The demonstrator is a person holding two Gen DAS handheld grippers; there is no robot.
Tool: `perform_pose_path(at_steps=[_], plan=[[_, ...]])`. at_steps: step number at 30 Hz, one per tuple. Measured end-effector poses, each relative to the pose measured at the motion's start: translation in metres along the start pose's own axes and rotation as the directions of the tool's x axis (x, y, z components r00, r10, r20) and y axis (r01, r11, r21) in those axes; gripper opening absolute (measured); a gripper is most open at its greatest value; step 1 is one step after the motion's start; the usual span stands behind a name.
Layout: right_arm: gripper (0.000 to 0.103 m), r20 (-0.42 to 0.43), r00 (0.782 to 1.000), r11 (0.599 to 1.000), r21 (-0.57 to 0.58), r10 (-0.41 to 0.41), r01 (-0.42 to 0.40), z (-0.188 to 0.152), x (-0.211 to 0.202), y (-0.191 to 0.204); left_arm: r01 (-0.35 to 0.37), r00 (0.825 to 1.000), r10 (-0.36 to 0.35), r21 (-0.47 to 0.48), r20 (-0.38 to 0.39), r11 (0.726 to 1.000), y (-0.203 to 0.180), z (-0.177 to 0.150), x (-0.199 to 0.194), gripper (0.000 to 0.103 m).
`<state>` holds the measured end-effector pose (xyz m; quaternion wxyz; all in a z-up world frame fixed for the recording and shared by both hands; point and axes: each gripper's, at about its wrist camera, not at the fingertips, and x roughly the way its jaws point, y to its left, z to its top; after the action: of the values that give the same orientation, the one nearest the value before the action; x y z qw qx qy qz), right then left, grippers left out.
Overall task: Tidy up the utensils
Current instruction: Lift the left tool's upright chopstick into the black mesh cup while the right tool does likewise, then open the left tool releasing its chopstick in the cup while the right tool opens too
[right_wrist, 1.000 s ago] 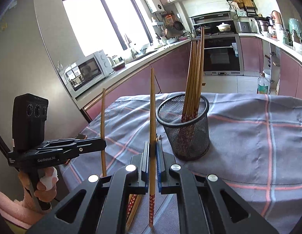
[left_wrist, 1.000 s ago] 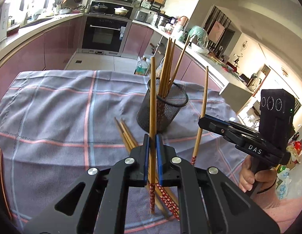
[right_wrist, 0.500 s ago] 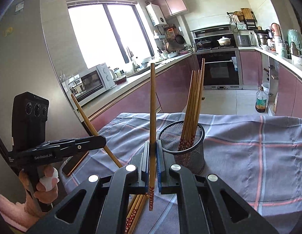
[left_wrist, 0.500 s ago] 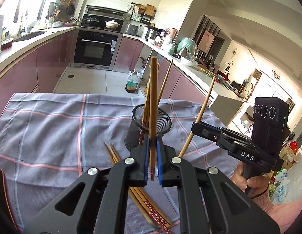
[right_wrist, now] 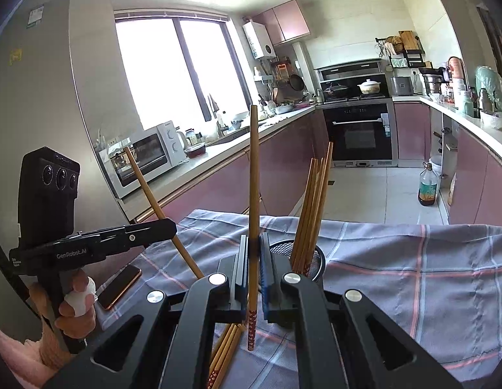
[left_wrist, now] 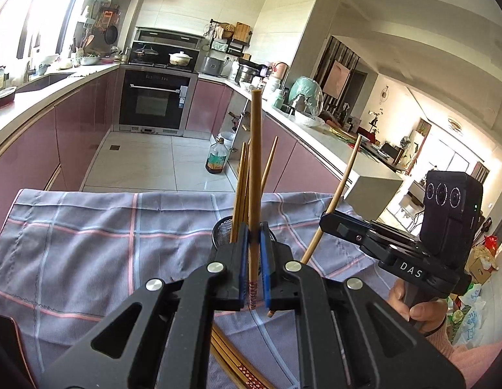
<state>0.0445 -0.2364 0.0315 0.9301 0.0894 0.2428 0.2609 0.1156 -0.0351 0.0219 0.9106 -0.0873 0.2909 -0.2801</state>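
- several chopsticks (right_wrist: 311, 214) are already standing in the mesh holder (right_wrist: 317, 261).
- left claw (left_wrist: 254, 259) and right claw (right_wrist: 254, 265) are each clamping one chopstick.
- loose chopsticks (right_wrist: 226, 350) are lying on the desk (right_wrist: 413, 259).

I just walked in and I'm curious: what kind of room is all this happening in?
A home kitchen, by the look of it: a built-in oven under a stove with pots, a microwave on the long counter, and pink cabinets all around.
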Motion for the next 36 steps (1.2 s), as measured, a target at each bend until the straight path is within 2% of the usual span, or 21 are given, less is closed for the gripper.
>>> perform_pose_path(at_steps=[9, 18, 24, 36], plan=[[0.005, 0.055, 0.998, 0.999, -0.024, -0.021, 0.023, 0.023, -0.001, -0.002, -0.009, 0.998, 0.007, 0.033, 0.055, 0.999, -0.009, 0.029, -0.003, 0.008], [0.005, 0.093, 0.994, 0.999, -0.016, -0.05, 0.052, 0.039, 0.004, -0.007, -0.06, 0.995, 0.057, 0.039, 0.078, 0.997, -0.008, 0.051, 0.008, 0.008], [0.005, 0.079, 0.994, 0.997, -0.004, -0.077, 0.078, 0.039, 0.016, -0.015, -0.084, 0.995, 0.081, 0.053, 0.054, 0.995, -0.014, 0.056, 0.021, 0.008], [0.005, -0.016, 0.995, 0.995, 0.001, -0.102, 0.102, 0.029, 0.047, -0.023, -0.108, 0.991, 0.114, 0.093, -0.063, 0.99, -0.017, 0.041, 0.058, 0.008]])
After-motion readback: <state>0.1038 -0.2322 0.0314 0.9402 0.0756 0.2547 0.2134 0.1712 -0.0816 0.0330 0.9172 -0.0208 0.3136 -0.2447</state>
